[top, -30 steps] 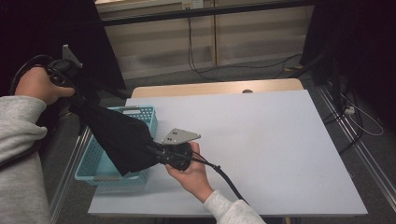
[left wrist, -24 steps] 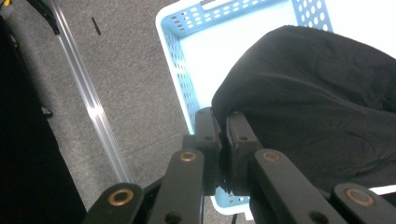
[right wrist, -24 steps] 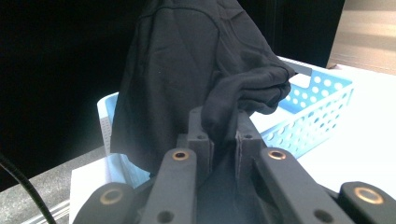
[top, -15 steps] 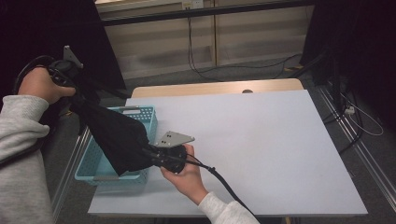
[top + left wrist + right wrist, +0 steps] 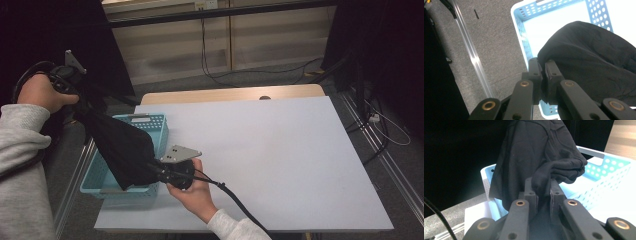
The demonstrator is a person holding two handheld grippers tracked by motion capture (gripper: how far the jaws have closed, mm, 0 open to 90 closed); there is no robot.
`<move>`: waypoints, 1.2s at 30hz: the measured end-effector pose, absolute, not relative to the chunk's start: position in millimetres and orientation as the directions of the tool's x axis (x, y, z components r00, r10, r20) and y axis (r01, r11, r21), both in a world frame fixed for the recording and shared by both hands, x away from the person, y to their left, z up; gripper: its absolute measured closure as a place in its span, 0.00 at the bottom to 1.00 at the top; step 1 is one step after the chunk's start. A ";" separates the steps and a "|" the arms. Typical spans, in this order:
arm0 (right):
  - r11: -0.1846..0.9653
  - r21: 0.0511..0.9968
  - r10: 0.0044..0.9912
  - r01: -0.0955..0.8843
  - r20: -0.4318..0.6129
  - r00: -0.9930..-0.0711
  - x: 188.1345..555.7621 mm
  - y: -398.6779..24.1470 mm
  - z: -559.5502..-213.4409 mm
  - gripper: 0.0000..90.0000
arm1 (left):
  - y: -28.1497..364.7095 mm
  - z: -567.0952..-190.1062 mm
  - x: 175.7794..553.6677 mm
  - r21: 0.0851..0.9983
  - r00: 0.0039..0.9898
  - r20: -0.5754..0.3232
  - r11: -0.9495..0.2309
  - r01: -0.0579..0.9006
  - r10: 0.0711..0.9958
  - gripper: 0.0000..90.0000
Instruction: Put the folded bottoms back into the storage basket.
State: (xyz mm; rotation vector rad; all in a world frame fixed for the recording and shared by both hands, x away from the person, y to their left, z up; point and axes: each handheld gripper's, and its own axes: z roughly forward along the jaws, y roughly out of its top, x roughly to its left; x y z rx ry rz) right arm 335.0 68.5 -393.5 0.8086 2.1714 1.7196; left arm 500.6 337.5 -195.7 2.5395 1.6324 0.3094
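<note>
White table [image 5: 280, 165], light wooden strip along its far edge. One light-blue perforated basket [image 5: 150, 131] stands directly on the top at the left edge, near the front corner, overhanging the table's side. Grey carpeted floor [image 5: 494, 37] lies below.

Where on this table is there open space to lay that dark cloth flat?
The white table top is bare from the right of the blue basket to its far and right edges. The near left corner is crowded: the basket, the black cloth stretched over it, the left gripper and the right gripper, both clamped on the cloth.
</note>
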 end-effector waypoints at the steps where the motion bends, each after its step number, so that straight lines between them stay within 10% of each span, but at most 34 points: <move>1: 0.147 0.954 0.566 0.262 0.136 -0.813 334.7 69.3 -393.6 0.90 | 338.4 -195.8 501.1 0.201 0.400 0.111 -0.415 0.887 0.910 0.95; 15: 0.109 0.962 0.592 0.251 0.140 -0.794 339.2 98.0 -392.5 0.85 | 357.5 -202.5 531.3 0.317 0.376 0.106 -0.390 0.864 0.920 0.94; 18: 0.209 0.954 0.596 0.213 0.048 -0.802 330.8 101.7 -394.6 0.56 | 355.5 -219.8 536.3 0.377 0.355 0.125 -0.375 0.847 0.927 0.70; 23: 0.171 0.962 0.643 0.212 0.054 -0.764 328.5 72.2 -392.2 0.49 | 347.7 -247.3 523.0 0.369 0.361 0.080 -0.364 0.855 0.929 0.46; 36: 0.222 0.945 0.667 0.239 0.031 -0.744 330.6 6.4 -395.1 0.33 | 333.4 -270.9 491.9 0.408 0.403 0.002 -0.368 0.835 0.915 0.32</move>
